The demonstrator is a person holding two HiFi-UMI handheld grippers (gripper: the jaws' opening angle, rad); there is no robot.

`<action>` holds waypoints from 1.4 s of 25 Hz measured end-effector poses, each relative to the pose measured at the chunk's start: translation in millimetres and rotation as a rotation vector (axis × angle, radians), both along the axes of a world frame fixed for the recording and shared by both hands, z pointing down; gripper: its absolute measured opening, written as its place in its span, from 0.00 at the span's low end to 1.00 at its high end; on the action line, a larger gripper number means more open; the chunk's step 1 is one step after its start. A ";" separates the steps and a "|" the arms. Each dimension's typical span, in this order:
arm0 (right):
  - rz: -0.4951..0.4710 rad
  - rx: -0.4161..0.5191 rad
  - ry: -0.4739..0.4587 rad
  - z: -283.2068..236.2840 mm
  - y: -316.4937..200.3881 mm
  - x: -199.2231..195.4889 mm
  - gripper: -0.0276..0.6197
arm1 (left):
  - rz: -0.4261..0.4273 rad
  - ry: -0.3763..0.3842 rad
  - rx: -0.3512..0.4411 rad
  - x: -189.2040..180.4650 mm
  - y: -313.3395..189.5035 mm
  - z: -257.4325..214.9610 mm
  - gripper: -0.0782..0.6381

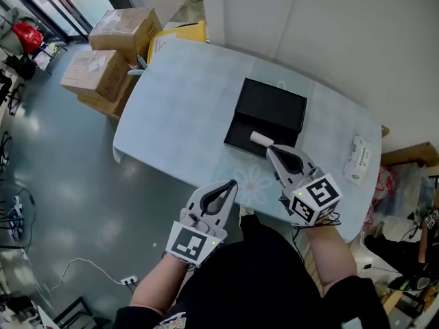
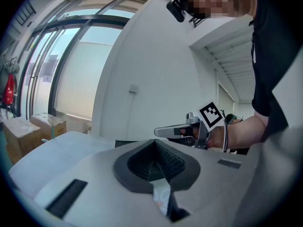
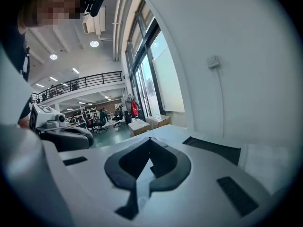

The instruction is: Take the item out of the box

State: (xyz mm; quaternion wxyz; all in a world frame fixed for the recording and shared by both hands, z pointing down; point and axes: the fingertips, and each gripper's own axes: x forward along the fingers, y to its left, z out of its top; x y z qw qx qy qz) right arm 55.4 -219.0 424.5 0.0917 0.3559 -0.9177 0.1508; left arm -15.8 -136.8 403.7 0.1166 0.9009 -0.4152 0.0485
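Your right gripper [image 1: 269, 149] is hovering with its jaws pressed together and nothing between them. Its tip is sitting just beside the white item [image 1: 260, 139], though whether it is touching I cannot tell. Your left gripper [image 1: 230, 184] is likewise pinching shut on nothing, hanging nearer your body over the near edge of the table [image 1: 185, 115], apart from the black box [image 1: 241, 137]. The item is lying in the open box's near half, toward its right side, with the flat lid spreading beyond it. As I am judging it, closed jaws are likely going to bump the item rather than straddle it. That would roll it deeper in or slide the box across the smooth tabletop, since nothing is bracing it. Farther off, a white packet [image 1: 358, 158] is lying at the table's right end, and cardboard boxes [image 1: 113, 46] are sitting on the floor past the far-left corner.
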 end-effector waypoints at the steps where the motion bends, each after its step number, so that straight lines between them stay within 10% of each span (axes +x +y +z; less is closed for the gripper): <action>1: -0.003 -0.008 0.005 5.0 -5.5 2.4 0.06 | 0.002 0.000 -0.002 3.3 -3.7 2.9 0.12; 16: -0.092 -0.144 0.138 87.2 -58.3 26.7 0.06 | 0.022 -0.020 -0.036 41.7 -45.2 38.4 0.12; 35: -0.402 -0.227 0.654 206.5 -70.2 23.4 0.26 | -0.002 -0.015 -0.110 63.4 -56.1 69.3 0.12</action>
